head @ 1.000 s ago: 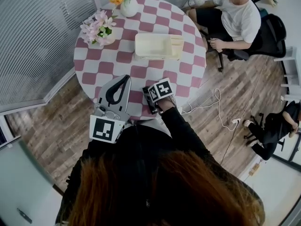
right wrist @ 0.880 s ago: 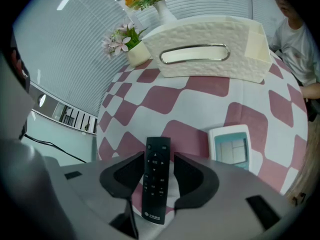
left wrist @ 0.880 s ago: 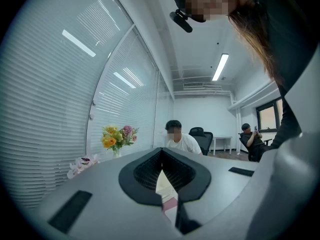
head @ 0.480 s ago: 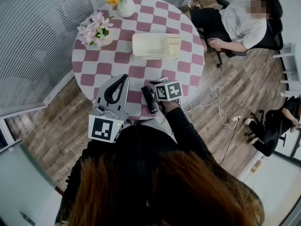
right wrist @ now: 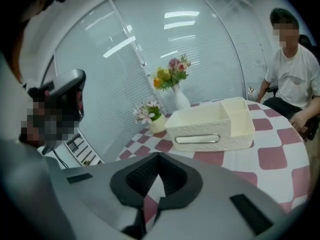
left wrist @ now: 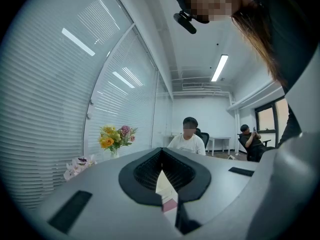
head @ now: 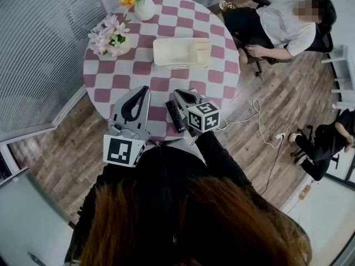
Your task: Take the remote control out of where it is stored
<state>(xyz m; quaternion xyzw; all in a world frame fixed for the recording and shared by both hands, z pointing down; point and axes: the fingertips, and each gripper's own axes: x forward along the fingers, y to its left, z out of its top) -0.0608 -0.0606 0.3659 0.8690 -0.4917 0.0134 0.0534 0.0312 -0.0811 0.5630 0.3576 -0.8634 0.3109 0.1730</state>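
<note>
The black remote control (head: 173,116) lies flat on the pink-and-white checked table (head: 138,71), near its front edge. My right gripper (head: 178,93) hangs just above and to the right of it, pointing towards the white storage box (head: 181,52). Its jaws have just been closing and now meet, with nothing between them. In the right gripper view the shut right gripper (right wrist: 159,156) faces the box (right wrist: 210,124), which looks empty. My left gripper (head: 145,90) hovers to the left of the remote, jaws together and holding nothing. The left gripper view shows the left gripper (left wrist: 161,151) pointing level across the table.
A vase of yellow flowers (head: 145,7) and a pot of pink flowers (head: 113,35) stand at the table's far left. A person (head: 277,21) sits beyond the table, another (head: 324,148) at the right. A white cable (head: 255,121) trails on the wooden floor.
My right gripper has lifted off the remote, tipped up towards level, and its jaws have closed empty. The remote stays on the table. The left gripper has not moved.
</note>
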